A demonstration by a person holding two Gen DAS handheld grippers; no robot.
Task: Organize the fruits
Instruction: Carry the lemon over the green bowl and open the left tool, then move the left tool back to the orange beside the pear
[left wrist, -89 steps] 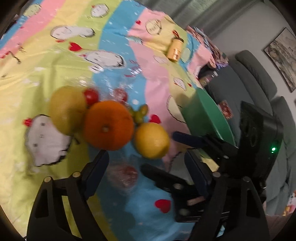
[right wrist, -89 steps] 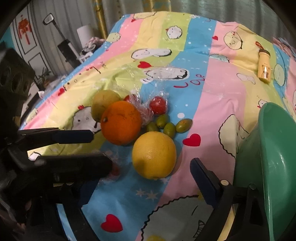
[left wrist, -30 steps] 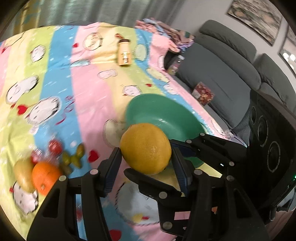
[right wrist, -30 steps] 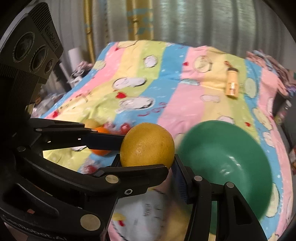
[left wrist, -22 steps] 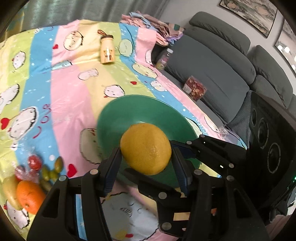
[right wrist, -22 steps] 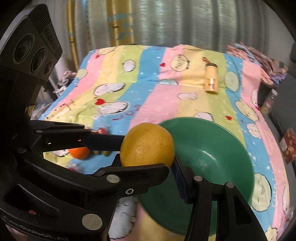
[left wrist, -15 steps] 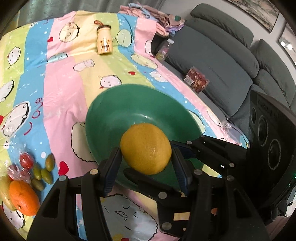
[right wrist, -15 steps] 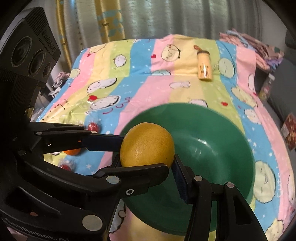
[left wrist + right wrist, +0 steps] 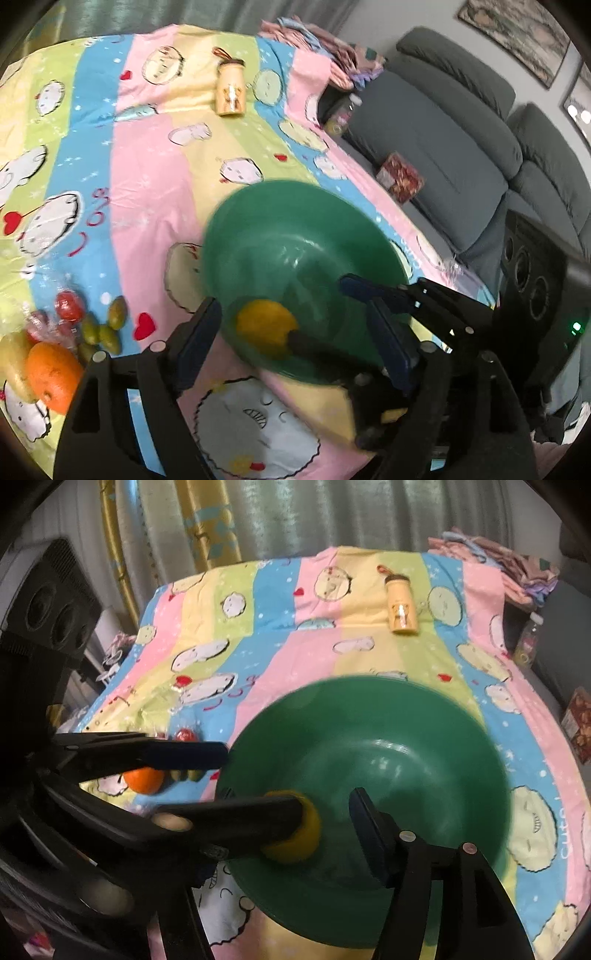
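Note:
A yellow grapefruit (image 9: 266, 326) lies inside the green bowl (image 9: 295, 229) near its front left wall; it also shows in the right wrist view (image 9: 304, 840), partly behind a black finger. My left gripper (image 9: 295, 332) is open above the bowl with nothing between its fingers. My right gripper (image 9: 328, 812) is open too, crossing the left one over the bowl (image 9: 424, 738). An orange (image 9: 51, 373), a yellow-green fruit (image 9: 11, 354), red tomatoes (image 9: 68, 304) and small green fruits (image 9: 107, 328) lie on the striped cloth at the left.
A yellow jar (image 9: 231, 90) lies on the cloth at the back. A grey sofa (image 9: 461, 122) with a red packet (image 9: 400, 179) runs along the right. Folded clothes (image 9: 491, 565) are piled at the far right corner. Curtains hang behind the table.
Both grippers held the grapefruit together over the bowl. Now both have opened and the grapefruit has dropped into the bowl.

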